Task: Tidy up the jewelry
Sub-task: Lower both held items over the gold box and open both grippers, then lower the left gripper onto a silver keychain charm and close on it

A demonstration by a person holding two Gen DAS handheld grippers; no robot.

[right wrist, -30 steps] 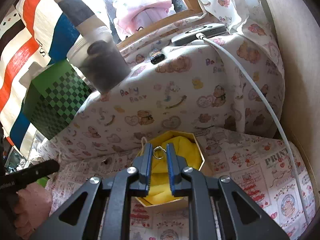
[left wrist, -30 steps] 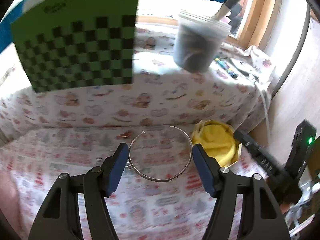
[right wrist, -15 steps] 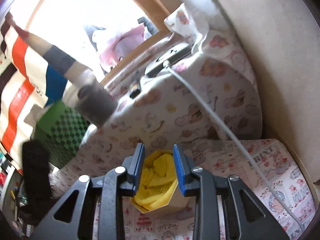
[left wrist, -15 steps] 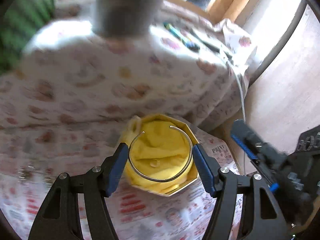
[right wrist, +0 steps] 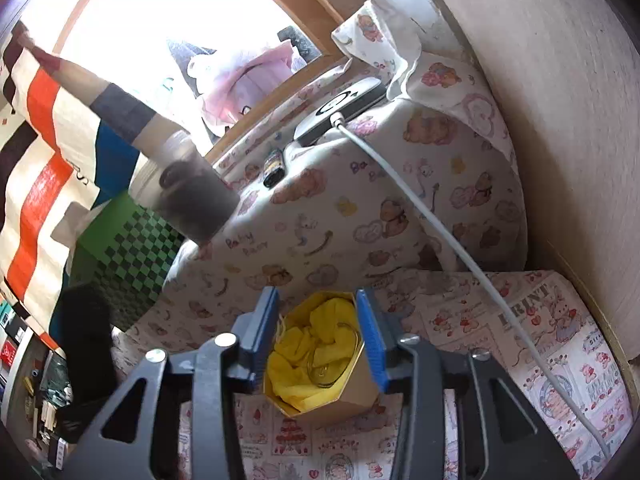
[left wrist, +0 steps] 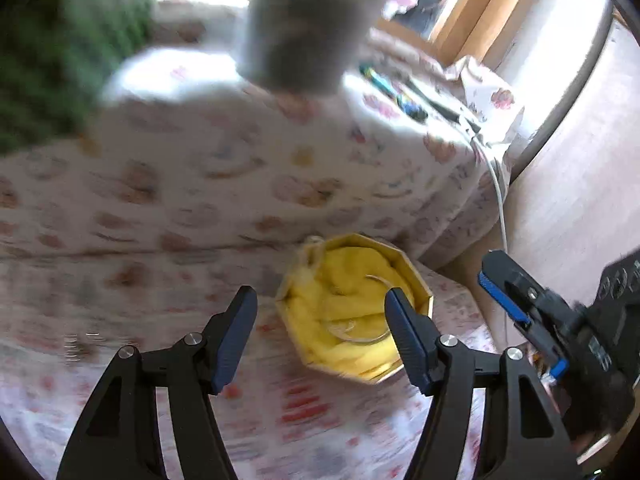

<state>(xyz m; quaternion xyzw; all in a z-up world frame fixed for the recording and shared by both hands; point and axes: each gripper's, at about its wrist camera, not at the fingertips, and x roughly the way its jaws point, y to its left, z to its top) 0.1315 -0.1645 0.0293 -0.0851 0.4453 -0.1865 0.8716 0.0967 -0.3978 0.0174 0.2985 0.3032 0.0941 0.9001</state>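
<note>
Lying inside the octagonal gold-rimmed box (left wrist: 416, 276), on crumpled yellow cloth (left wrist: 348, 292), a thin silver open bangle (left wrist: 362, 336) is seen in the left wrist view, at the lower centre-right of the frame. The bangle is blurred there, and contact with the fingers cannot be made out. The left gripper (left wrist: 322, 320) is held with its blue-padded fingers (left wrist: 236, 332) set wide apart; the left one is seen over the printed fabric surface (left wrist: 120, 240), the right one in front of the box's right edge. Nothing is pressed between them. At the right edge of that frame the right gripper (left wrist: 516, 300) is seen from the side.

In the right wrist view the same box (right wrist: 352, 400) is framed between the right gripper's (right wrist: 320, 332) blue fingers (right wrist: 370, 336), which are parting, with no object pinched by the pads. The bangle (right wrist: 332, 364) and a small round piece, too small to be identified, are seen resting on the yellow cloth (right wrist: 296, 360) inside the box. The box is set on a bear-print cloth (right wrist: 540, 340) at the lower part of the frame. A white cable (right wrist: 432, 216) is draped from upper centre to lower right. A green checkered box (right wrist: 132, 256) and a clear plastic tub (right wrist: 192, 196) are seen at the left.
</note>
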